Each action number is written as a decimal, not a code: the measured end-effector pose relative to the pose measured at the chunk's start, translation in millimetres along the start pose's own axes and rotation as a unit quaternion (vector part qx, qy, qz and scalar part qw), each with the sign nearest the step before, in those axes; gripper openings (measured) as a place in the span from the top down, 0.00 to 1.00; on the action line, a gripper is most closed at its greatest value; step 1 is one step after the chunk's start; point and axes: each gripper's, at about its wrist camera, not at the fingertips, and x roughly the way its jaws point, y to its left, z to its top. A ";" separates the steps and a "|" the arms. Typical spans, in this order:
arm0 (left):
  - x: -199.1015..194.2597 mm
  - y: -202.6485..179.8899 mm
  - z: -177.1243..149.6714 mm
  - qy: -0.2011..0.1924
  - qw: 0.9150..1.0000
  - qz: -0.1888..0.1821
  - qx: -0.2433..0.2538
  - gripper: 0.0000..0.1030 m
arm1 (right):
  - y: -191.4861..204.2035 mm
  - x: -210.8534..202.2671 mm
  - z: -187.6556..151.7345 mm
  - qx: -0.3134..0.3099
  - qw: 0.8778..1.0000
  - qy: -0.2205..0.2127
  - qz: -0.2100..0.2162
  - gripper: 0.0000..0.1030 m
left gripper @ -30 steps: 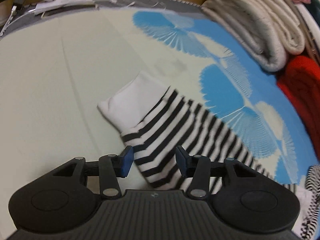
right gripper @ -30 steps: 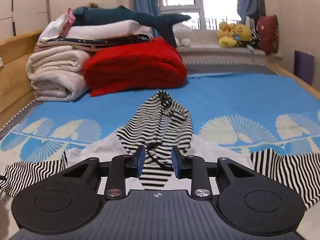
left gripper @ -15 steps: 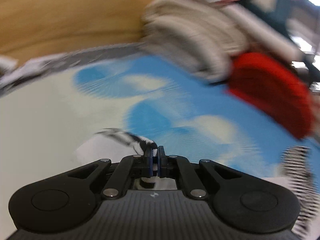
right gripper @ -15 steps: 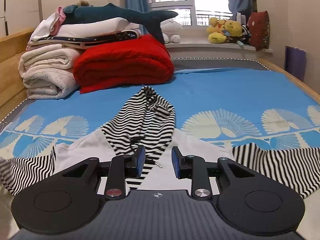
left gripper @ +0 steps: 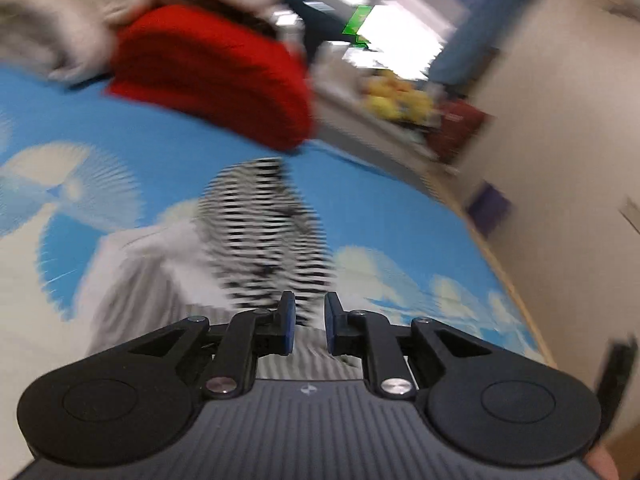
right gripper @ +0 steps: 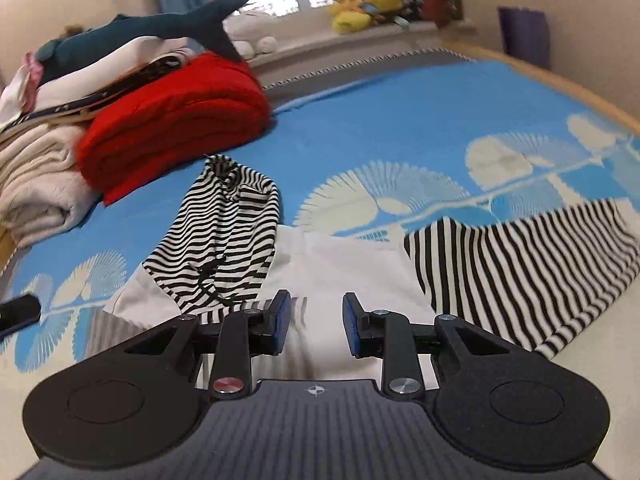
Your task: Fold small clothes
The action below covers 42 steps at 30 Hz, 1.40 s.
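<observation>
A small hoodie lies on the blue bed cover: white body (right gripper: pixel 348 264), striped hood (right gripper: pixel 224 232) and a striped right sleeve (right gripper: pixel 520 256) spread out to the right. My left gripper (left gripper: pixel 306 322) hovers over the body just short of the hood (left gripper: pixel 264 232). Its jaws are opening, and blurred striped sleeve cloth (left gripper: pixel 304 364) lies below them, not pinched. That sleeve shows as a grey streaked patch (right gripper: pixel 104 330) over the body's left side. My right gripper (right gripper: pixel 314 324) stands open over the white body with nothing between its pads.
A red folded blanket (right gripper: pixel 172 120), rolled beige towels (right gripper: pixel 36 184) and a plush shark (right gripper: pixel 160 28) are piled at the back left. Yellow plush toys (right gripper: pixel 360 4) sit on the windowsill. The wooden bed edge (right gripper: pixel 580 88) runs along the right.
My left gripper closed on the striped left sleeve's cuff, lifted it and swung it right over the white body, then its jaws parted. The right gripper drifted slightly, rolled and stayed open.
</observation>
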 end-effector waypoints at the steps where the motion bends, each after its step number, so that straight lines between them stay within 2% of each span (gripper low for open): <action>1: 1.4 9.2 3.6 0.004 1.000 0.024 -0.004 0.84 | -1.1 5.7 -1.9 0.009 1.000 0.006 -0.002 0.71; 4: 17.7 28.6 11.5 0.042 0.993 0.106 -0.008 0.84 | -8.9 24.5 -6.3 0.053 0.998 0.029 -0.009 0.71; 8: 28.4 69.1 13.9 0.093 0.982 0.160 -0.043 0.84 | -27.4 56.5 -17.8 0.140 0.987 0.079 -0.021 0.69; 12: 24.6 92.6 12.9 0.103 0.975 0.182 -0.075 0.84 | -33.7 86.2 -29.4 0.185 0.975 0.120 -0.030 0.67; 17: 21.1 98.1 16.4 0.099 0.974 0.185 -0.079 0.84 | -36.7 110.9 -35.1 0.224 0.964 0.140 -0.034 0.69; 18: 20.2 95.9 16.7 0.099 0.975 0.185 -0.078 0.84 | -35.8 112.5 -34.8 0.223 0.965 0.137 -0.033 0.76; 19: 19.9 96.1 17.5 0.099 0.975 0.186 -0.076 0.84 | -33.8 110.9 -34.3 0.221 0.967 0.127 -0.025 1.00; 21: 22.1 95.2 16.3 0.099 0.974 0.189 -0.070 0.84 | -29.4 96.0 -25.9 0.219 0.972 0.083 -0.010 1.00; 24: 25.3 93.0 13.4 0.103 0.974 0.190 -0.064 0.84 | -12.3 51.7 -3.3 0.166 0.985 -0.030 0.021 1.00; 25: 26.4 92.1 12.2 0.104 0.974 0.189 -0.061 0.84 | -11.5 39.0 2.0 0.159 0.985 -0.056 0.034 1.00; 26: 27.2 91.4 11.0 0.106 0.975 0.188 -0.058 0.84 | -15.0 30.9 5.1 0.156 0.985 -0.064 0.036 1.00; 27: 28.1 91.0 9.6 0.108 0.974 0.188 -0.057 0.84 | -18.4 30.2 5.9 0.150 0.987 -0.057 0.019 1.00; 29: 29.8 91.0 6.5 0.113 0.974 0.190 -0.057 0.84 | -33.9 45.2 -0.3 0.156 0.988 0.001 -0.007 1.00; 31: 31.1 90.5 3.9 0.116 0.973 0.191 -0.058 0.84 | -54.2 67.5 -13.9 0.204 0.976 0.074 -0.004 0.96; 33: 32.3 89.1 2.0 0.117 0.972 0.193 -0.058 0.84 | -64.2 82.3 -25.0 0.232 0.966 0.112 0.007 0.87; 35: 34.0 87.4 0.1 0.120 0.972 0.192 -0.057 0.84 | -65.1 91.3 -29.9 0.240 0.963 0.126 0.013 0.68; 36: 34.8 86.5 -0.6 0.121 0.973 0.191 -0.056 0.84 | -65.5 95.2 -31.4 0.243 0.961 0.133 0.011 0.66; 40: 36.2 85.2 -1.8 0.124 0.972 0.190 -0.053 0.84 | -64.3 114.6 -38.5 0.263 0.953 0.153 0.001 0.65; 41: 36.4 85.6 -1.5 0.124 0.972 0.191 -0.053 0.84 | -61.4 116.7 -38.8 0.257 0.955 0.148 0.000 0.67; 42: 36.2 86.2 -0.8 0.125 0.972 0.191 -0.053 0.84 | -58.3 115.3 -37.9 0.248 0.958 0.143 0.000 0.74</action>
